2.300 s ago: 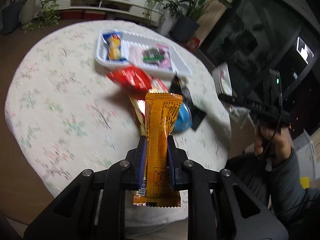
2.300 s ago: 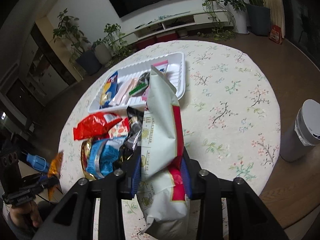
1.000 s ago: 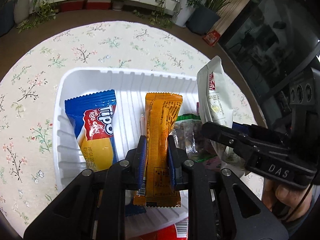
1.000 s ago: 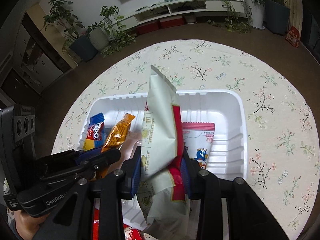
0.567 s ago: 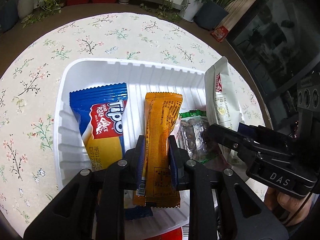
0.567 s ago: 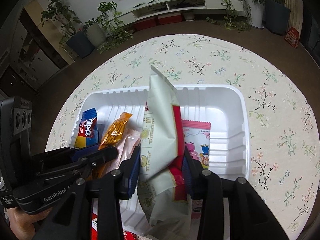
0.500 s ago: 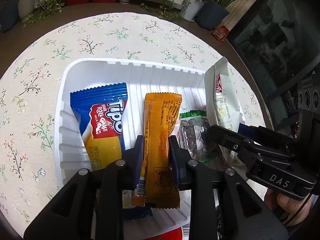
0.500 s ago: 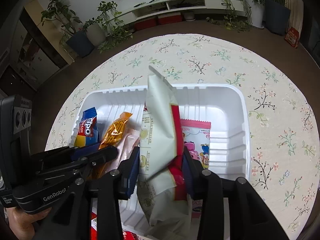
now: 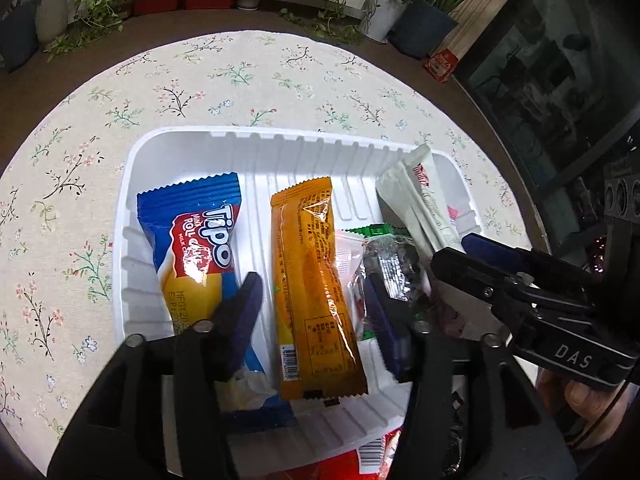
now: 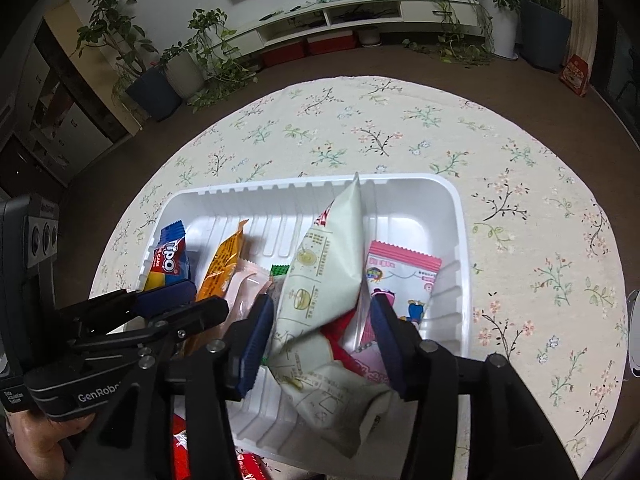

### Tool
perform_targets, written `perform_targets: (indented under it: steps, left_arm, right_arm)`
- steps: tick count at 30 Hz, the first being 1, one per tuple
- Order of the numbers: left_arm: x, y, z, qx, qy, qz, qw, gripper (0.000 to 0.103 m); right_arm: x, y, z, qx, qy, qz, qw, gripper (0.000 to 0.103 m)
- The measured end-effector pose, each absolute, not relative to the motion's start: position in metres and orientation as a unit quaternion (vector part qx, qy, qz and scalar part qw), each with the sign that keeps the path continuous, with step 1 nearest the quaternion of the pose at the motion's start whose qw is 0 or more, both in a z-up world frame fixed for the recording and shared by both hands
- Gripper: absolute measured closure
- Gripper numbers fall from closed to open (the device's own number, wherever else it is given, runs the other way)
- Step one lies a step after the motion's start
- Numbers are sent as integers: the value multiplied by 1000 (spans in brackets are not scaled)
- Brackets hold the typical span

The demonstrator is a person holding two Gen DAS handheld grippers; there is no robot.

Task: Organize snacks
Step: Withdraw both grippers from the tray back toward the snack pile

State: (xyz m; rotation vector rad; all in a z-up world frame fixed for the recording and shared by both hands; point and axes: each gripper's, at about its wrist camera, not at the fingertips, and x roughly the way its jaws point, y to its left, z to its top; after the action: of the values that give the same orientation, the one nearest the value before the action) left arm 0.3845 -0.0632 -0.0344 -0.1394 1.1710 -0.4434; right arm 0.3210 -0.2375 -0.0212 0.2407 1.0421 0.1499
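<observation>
A white tray point(image 9: 256, 140) point(image 10: 416, 188) sits on the round floral table. My left gripper point(image 9: 314, 292) is open over it; the orange snack bar point(image 9: 312, 280) lies loose between its fingers, beside a blue Tipo pack point(image 9: 192, 248). My right gripper point(image 10: 322, 316) is open too; the white and red pouch point(image 10: 324, 280) stands tilted between its fingers, resting in the tray over a pink pack point(image 10: 400, 280). A green and dark pack point(image 9: 392, 256) and a pale pink pack point(image 10: 246, 284) lie in the tray's middle.
Red wrappers point(image 9: 332, 468) point(image 10: 248, 466) lie on the table just in front of the tray's near rim. A pale bin point(image 10: 634, 336) stands off the table's right edge. Floral tablecloth point(image 10: 540, 240) surrounds the tray.
Both grippers have opened. The orange bar has dropped flat into the tray, and the white pouch has slumped and tilted into the tray.
</observation>
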Motion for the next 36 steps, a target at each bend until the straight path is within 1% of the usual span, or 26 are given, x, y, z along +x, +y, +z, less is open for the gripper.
perform_targets:
  steps: [1, 3, 6, 7, 8, 9, 10, 11, 18, 23, 26, 29, 36]
  left_arm:
    - [383, -63, -32, -64, 546, -208, 809, 45]
    - [374, -59, -23, -63, 541, -209, 812, 38]
    - [363, -52, -8, -62, 533, -213, 816, 35]
    - [358, -49, -1, -63, 528, -216, 819, 27]
    - [353, -48, 4, -64, 524, -217, 821, 23]
    - [346, -43, 10, -65, 515, -216, 827, 13]
    - [339, -40, 17, -64, 509, -215, 831, 3]
    - [330, -36, 23, -62, 499, -213, 838, 0]
    - [253, -11, 55, -16, 414, -215, 885, 0]
    - [210, -3, 47, -9, 459, -225, 860, 0]
    - [187, 2, 43, 5, 449, -217, 867, 0]
    - [178, 4, 34, 4, 462, -217, 860, 1]
    - [177, -25, 22, 98, 466, -215, 853, 1]
  right_arm:
    - [319, -238, -19, 115, 494, 72, 859, 45]
    - [313, -241, -13, 121, 488, 75, 861, 37]
    - [297, -248, 0, 133, 471, 80, 869, 32]
    - [292, -249, 3, 138, 466, 81, 870, 31]
    - [284, -253, 7, 147, 459, 84, 872, 26]
    - [277, -255, 10, 156, 452, 87, 874, 20]
    - [267, -258, 14, 166, 440, 90, 878, 17]
    - [258, -260, 17, 171, 430, 94, 882, 13]
    - [183, -267, 24, 204, 384, 111, 894, 10]
    - [128, -266, 9, 205, 373, 85, 901, 10]
    - [106, -266, -3, 207, 377, 78, 899, 10]
    - [97, -268, -14, 218, 395, 75, 889, 10]
    - [89, -252, -30, 184, 411, 74, 890, 13]
